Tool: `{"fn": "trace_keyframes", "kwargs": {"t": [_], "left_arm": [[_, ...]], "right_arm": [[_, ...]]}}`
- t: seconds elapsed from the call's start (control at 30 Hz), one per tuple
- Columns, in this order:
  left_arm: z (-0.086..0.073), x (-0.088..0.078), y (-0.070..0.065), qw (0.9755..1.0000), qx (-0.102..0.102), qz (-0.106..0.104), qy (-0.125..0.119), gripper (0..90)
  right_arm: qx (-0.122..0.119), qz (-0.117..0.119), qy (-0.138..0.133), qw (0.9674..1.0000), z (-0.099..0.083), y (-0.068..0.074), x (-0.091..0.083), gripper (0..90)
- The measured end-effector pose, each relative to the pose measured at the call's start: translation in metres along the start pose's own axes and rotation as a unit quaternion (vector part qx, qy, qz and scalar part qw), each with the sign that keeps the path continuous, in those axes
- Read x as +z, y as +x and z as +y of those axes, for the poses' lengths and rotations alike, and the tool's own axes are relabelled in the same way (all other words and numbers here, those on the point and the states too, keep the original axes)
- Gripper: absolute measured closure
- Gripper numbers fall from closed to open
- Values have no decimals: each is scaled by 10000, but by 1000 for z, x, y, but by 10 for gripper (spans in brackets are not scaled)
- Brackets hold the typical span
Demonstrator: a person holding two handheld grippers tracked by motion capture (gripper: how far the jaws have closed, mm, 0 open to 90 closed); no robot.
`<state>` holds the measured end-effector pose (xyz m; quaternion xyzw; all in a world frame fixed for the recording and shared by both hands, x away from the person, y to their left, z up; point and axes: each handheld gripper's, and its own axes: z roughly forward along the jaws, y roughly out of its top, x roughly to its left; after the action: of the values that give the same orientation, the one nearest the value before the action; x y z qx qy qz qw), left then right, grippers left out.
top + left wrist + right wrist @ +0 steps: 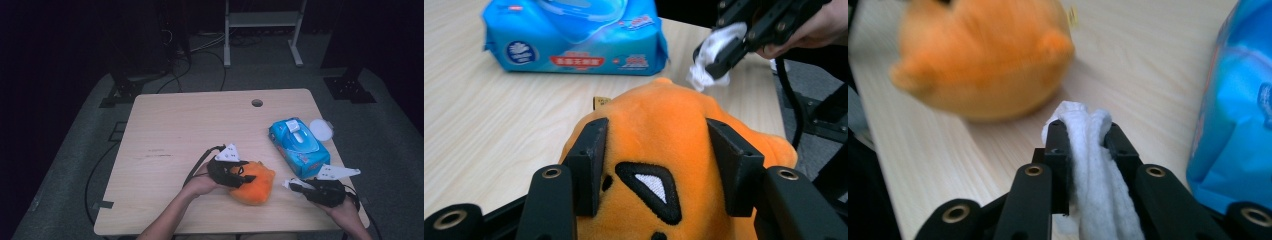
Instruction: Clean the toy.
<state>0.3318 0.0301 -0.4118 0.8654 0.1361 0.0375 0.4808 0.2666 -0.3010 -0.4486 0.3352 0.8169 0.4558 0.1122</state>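
High view: one pale woodgrain table (165, 130) carries one glossy blue wipes pack (298, 143) and one round white lid (321, 129).

Left gripper view: left tool (656, 165) clamps one fuzzy orange plush toy (669, 130).

Right gripper view: right tool (1084, 137) pinches one crumpled white wipe (1093, 165).

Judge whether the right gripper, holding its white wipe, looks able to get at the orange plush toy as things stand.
Probably yes. The right gripper, shut on the bunched white wipe, sits close beside the orange plush toy, with bare wooden table between them. The left gripper clamps the toy's far side.
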Motion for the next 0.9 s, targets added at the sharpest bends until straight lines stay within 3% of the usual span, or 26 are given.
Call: {"fn": "trace_keyframes", "kwargs": {"t": [0.13, 0.3, 0.7, 0.9], "left_arm": [[-4, -6, 3, 9999, -58, 123, -31, 467], [-5, -13, 6, 9996, -59, 256, -60, 466], [-4, -26, 22, 9981, -214, 563, -129, 467], [-8, -36, 38, 9950, -384, 909, -180, 468]], "right_arm": [[-106, -112, 204, 9997, 0, 2, 6, 641], [-240, -180, 74, 9995, 3, 5, 5, 525], [-166, -85, -79, 9998, 4, 4, 6, 435], [-146, -65, -117, 9998, 5, 1, 9, 403]]}}
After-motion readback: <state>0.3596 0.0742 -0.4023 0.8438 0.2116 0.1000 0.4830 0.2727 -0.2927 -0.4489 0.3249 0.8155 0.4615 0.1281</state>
